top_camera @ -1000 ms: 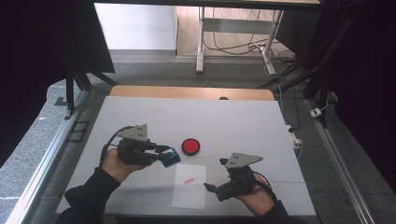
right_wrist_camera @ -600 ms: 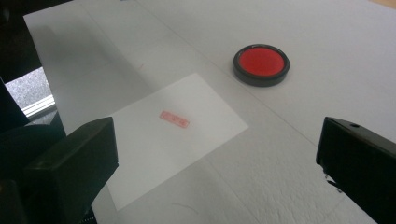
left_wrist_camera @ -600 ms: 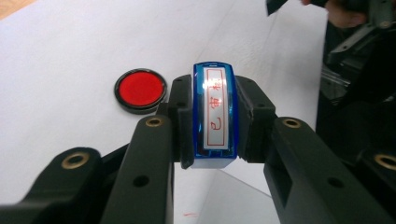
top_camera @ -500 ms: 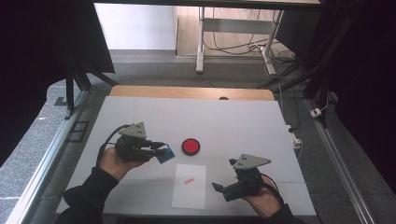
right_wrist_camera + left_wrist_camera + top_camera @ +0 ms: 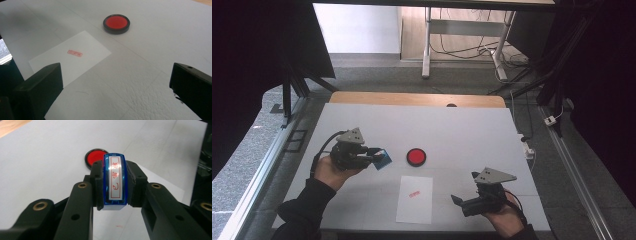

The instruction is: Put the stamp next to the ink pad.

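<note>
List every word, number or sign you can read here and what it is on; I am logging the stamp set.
Blue stamp clamped in the left hand-held gripper: a white label with three red Chinese characters in a red frame; the first looks like "已", the other two are too blurred to read.
Sheet of paper: a small red framed stamp print, too small to read.
Red ink pad: no text.

Blue stamp (image 5: pixel 115 181), silver label with red characters, is seen between black jaws. Red ink pad (image 5: pixel 416 156) is ringed in black. White paper (image 5: pixel 414 198) is marked with a small red rectangular print (image 5: pixel 75 53). Table (image 5: pixel 462 130) is pale grey.
</note>
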